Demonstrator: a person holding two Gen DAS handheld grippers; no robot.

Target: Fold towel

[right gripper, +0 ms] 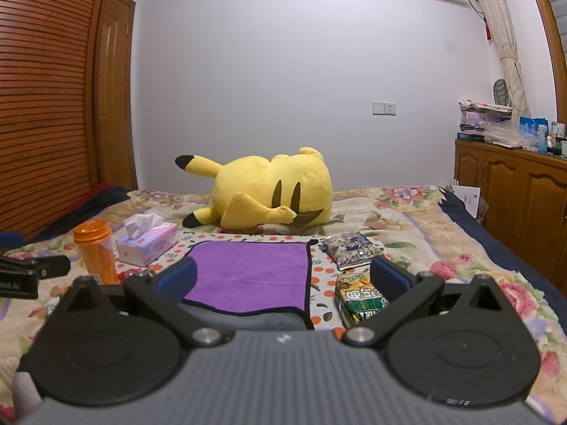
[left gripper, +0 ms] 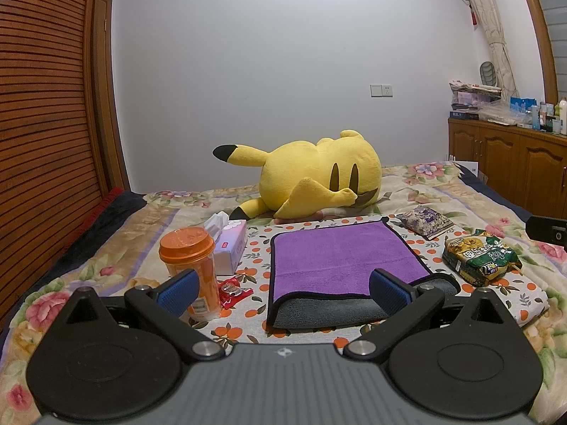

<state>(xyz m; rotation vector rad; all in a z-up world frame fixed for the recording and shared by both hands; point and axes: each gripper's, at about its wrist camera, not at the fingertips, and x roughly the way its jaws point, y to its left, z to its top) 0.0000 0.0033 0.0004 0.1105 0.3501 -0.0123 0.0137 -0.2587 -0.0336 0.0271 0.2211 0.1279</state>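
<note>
Although the bed (left gripper: 443,191) carries plenty of clutter, the task turns on the purple towel (left gripper: 340,255), which lies on the orange-dotted cloth (left gripper: 255,248) near the bed's near edge, roughly midway between its side edges. The towel looks folded once already: a purple layer lies over a grey one that peeks out along the near hem, so a further fold probably remains. Behind it, toward the far edge, lies the yellow plush (left gripper: 312,173). To the towel's left stand the tissue box (left gripper: 230,244) and the orange cup (left gripper: 193,265); to its right lie the green snack bag (left gripper: 480,256) and the purple packet (left gripper: 427,221). The left tool (left gripper: 283,290) and the right tool (right gripper: 283,279) both hover spread wide, grasping nothing, with the towel's near hem between the left tool's fingers.
</note>
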